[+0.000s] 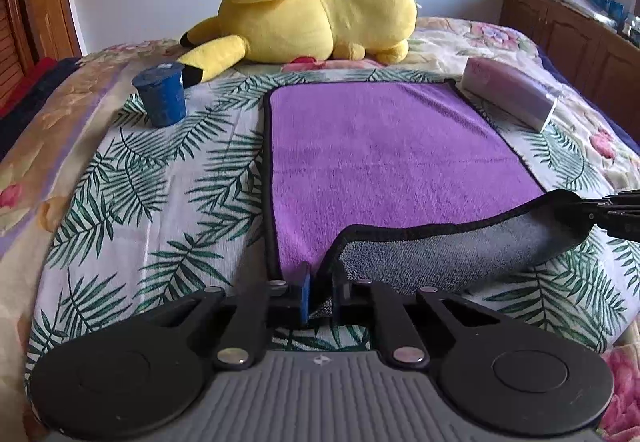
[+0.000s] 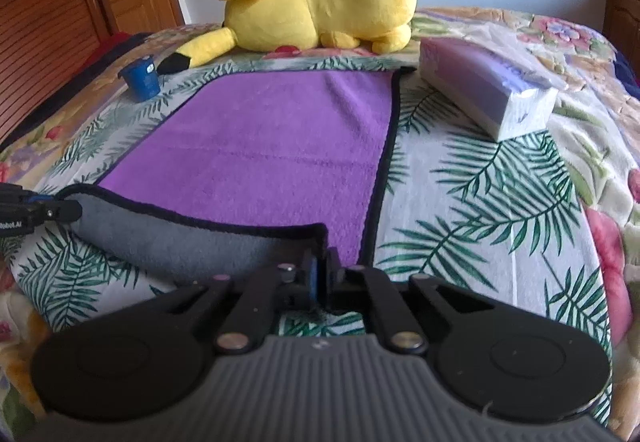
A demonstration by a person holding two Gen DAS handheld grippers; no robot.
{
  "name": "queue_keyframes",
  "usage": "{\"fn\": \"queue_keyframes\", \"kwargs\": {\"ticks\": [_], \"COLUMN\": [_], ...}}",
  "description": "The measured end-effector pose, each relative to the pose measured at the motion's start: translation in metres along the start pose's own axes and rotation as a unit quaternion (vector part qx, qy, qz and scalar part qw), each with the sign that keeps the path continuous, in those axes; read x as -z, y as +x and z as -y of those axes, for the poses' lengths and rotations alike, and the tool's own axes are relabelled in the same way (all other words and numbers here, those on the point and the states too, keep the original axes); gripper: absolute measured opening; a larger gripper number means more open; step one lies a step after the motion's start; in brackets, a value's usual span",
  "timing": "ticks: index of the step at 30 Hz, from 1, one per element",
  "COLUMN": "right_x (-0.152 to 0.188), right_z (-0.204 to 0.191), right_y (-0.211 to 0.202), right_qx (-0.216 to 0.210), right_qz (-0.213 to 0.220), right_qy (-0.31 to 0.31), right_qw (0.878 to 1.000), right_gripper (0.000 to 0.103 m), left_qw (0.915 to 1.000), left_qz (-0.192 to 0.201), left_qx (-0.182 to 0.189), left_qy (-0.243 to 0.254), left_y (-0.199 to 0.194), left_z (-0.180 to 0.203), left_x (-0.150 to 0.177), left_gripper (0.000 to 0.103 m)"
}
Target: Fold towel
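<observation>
Fingers on both sides are pinched down on the near corners of the purple towel (image 1: pixel 384 146): left gripper (image 1: pixel 320 292) and right gripper (image 2: pixel 322 278) each clamp the hem, grey underside peeled up off the leaf-print cloth (image 1: pixel 160 202). Looks like the first fold is just starting; next I'd carry both corners evenly toward the far edge by the Pikachu plush (image 1: pixel 316 6). The actual pinch points are mostly hidden behind the fingers.
</observation>
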State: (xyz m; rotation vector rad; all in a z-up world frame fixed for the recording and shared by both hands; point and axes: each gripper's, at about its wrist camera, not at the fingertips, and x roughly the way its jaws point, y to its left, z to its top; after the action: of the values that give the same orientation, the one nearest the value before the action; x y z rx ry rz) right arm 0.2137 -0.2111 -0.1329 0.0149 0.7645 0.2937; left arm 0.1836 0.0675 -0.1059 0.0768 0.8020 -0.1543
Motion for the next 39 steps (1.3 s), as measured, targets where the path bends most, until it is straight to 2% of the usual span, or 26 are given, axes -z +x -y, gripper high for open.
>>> {"fn": "queue_keyframes", "kwargs": {"ticks": [14,20,31,39], "right_x": [-0.010,-0.013,-0.021,-0.025], "right_z": [0.007,0.007,0.004,0.007], "right_y": [-0.013,-0.018,-0.024,-0.014], "right_qx": [-0.003,-0.003,0.001,0.009], "right_qz": [0.056,0.069,0.094,0.098], "right_qy": [0.006,0.003,-0.013,-0.029], "right_qw": [0.998,0.998,0.995,0.995], "right_gripper": [0.004,0.004,0.004,0.004], "left_qw": [0.9981,0.9972,0.9963,0.9965], "left_qz": [0.061,0.075,0.085,0.082], "left_qx": [0.005,0.005,0.003,0.001], "left_qy": [-0.003,-0.006,0.012,0.020], "left_y": [-0.025,-0.031,-0.027,-0.012], "left_z": [0.003,0.002,0.004,-0.002], "left_x": [-0.015,-0.020,-0.030,-0.038], "left_gripper": [0.006,0.006,0.006,0.006]}}
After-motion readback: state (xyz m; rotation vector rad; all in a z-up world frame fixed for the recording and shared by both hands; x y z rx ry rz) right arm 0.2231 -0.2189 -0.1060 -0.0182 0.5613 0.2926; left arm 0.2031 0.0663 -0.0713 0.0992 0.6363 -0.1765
